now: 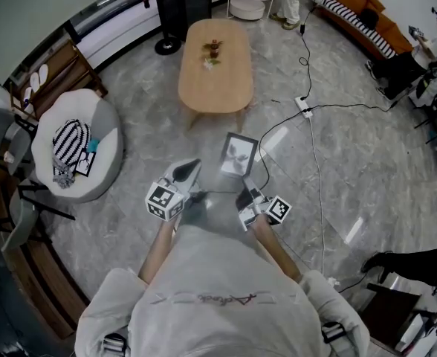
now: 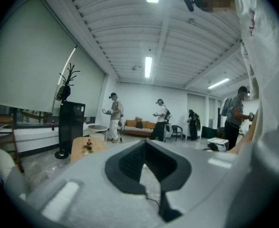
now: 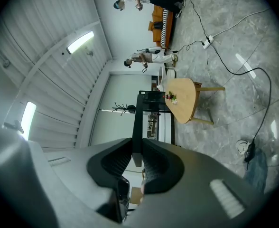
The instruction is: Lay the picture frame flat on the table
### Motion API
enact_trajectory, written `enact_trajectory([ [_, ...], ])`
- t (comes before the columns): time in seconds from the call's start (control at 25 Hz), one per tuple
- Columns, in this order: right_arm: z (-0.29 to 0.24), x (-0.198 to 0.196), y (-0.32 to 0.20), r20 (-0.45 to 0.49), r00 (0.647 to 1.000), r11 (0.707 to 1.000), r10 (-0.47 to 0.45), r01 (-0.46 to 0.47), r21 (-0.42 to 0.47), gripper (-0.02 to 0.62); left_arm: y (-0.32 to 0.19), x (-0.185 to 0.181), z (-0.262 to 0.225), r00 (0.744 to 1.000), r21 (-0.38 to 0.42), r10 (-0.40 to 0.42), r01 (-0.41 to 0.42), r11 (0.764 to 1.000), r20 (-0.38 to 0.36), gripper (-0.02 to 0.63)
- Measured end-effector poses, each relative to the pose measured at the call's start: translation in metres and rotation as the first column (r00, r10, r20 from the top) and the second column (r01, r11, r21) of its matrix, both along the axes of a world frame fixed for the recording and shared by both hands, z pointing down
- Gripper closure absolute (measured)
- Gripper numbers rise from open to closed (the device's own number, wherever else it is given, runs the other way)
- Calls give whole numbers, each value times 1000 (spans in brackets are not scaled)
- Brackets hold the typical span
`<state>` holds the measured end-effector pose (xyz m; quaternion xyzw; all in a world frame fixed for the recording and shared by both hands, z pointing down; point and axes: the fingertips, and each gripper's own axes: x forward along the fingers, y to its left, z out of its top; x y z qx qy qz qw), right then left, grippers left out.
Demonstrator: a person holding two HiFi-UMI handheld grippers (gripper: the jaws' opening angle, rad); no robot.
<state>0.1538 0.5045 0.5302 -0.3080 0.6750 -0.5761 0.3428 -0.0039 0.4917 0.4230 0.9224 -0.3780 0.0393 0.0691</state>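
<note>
Being pinched by one edge in the right gripper [image 3: 137, 144] (the left gripper [image 2: 145, 141], alongside, is closed on nothing), the picture frame [image 1: 239, 155] is held well short of the desk [image 1: 218, 80] ahead and could be levered loose if set down corner-first.

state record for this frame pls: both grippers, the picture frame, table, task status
left gripper: jaws together, nothing between them
right gripper: shut on the edge of the picture frame
picture frame: held in the air above the floor, tilted, short of the table
table: oval, wooden, ahead of the person; a small bottle stands on it
power strip: on the floor to the right of the table, cable attached
task status: frame not yet laid on the table
</note>
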Motion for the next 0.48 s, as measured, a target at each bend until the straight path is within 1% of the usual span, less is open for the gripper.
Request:
enact_trajectory([
  [0.2, 0, -10, -38, -12, 1000, 1000, -3, 3, -5, 522, -41, -11, 0, 1000, 0, 9, -9, 1000, 5, 607],
  [0.48, -9, -17, -96, -20, 1000, 1000, 10, -10, -7, 522, -103, -21, -3, 999, -12, 42, -42, 999, 13, 607],
])
